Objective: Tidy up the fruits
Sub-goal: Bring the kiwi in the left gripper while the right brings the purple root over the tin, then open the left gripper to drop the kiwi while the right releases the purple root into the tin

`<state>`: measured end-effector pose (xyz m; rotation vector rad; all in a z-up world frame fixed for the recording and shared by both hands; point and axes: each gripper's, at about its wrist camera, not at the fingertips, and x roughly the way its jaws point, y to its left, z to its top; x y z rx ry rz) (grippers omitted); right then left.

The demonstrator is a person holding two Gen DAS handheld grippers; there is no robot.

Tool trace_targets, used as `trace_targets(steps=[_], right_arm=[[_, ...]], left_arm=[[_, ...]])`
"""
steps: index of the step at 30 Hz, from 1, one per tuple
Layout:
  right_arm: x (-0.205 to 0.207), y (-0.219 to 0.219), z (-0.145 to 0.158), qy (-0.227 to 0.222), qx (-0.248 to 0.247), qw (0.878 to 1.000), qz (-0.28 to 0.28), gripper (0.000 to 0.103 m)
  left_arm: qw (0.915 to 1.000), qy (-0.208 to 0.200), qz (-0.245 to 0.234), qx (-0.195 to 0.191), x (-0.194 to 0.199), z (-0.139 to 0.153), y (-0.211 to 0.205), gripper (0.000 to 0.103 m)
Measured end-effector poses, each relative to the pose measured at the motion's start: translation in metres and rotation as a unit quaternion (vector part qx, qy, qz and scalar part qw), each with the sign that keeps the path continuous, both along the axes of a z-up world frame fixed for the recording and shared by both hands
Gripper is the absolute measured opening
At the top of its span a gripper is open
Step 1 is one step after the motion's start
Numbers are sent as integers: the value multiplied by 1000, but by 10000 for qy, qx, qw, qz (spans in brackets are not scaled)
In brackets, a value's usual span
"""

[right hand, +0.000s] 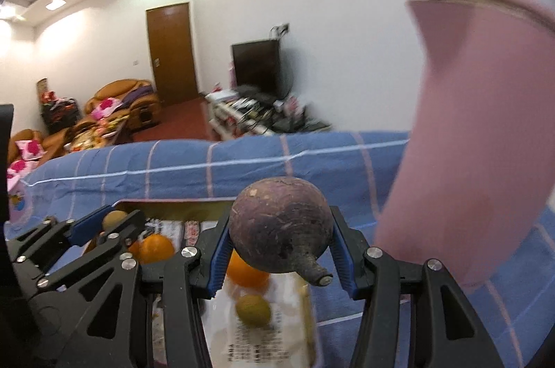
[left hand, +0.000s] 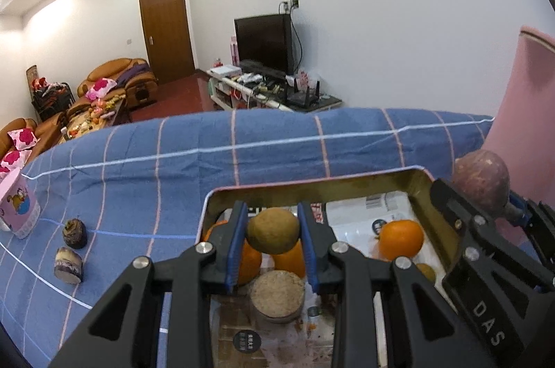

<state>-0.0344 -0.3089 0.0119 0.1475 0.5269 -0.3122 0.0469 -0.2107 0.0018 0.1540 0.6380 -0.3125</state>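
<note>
- The left claw [left hand: 273, 250] is closed on a brownish-green round fruit [left hand: 273, 231], perhaps a kiwi, held between its blue pads just above the open tin box [left hand: 312, 185].
- The right claw [right hand: 281, 258] grips a dark purple round root [right hand: 280, 225], a beet or turnip by its look, with its stub pointing toward the camera; it hangs over the box's right side.
- Under the claws the box already holds several oranges [left hand: 401, 239], a small green fruit [right hand: 253, 310] and a round cork-like disc [left hand: 277, 295], lying on printed paper.
- The box rests on a blue checked bedspread [left hand: 277, 145]. A pink upright shape [right hand: 478, 139] beside it may be the box's raised lid; this is not certain.
- Farther left on the bedspread, two cut root pieces [left hand: 71, 248] lie well apart from the box, near a pink cartoon carton [left hand: 19, 205].
- As a judgement, sorting is well along: most fruit is boxed, two items are in the claws, and the two pieces remain outside.
</note>
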Motion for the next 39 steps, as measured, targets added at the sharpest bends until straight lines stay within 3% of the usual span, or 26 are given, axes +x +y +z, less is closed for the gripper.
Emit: trace_targets(steps=[4, 12, 25, 27, 31, 35, 39], right_arm=[[15, 3, -11, 338, 158, 9989, 293, 53], [15, 5, -13, 341, 85, 9986, 398, 53], [31, -8, -18, 365, 642, 9942, 784, 54], [30, -10, -17, 309, 747, 9935, 797, 54], [29, -18, -16, -41, 1586, 9794, 1248, 55], [24, -12, -9, -260, 1415, 9818, 1239, 55], [15, -11, -2, -462, 1120, 9892, 826, 55]], left_arm=[[9999, 92, -36, 135, 3, -8, -3, 32], [9998, 47, -128, 140, -2, -5, -4, 32], [9998, 65, -169, 40, -5, -5, 2, 31], [9998, 65, -170, 48, -6, -5, 2, 32], [9997, -5, -211, 158, -10, -3, -2, 32], [9997, 4, -181, 164, -11, -3, -2, 32], [9997, -3, -145, 172, -11, -2, -1, 32]])
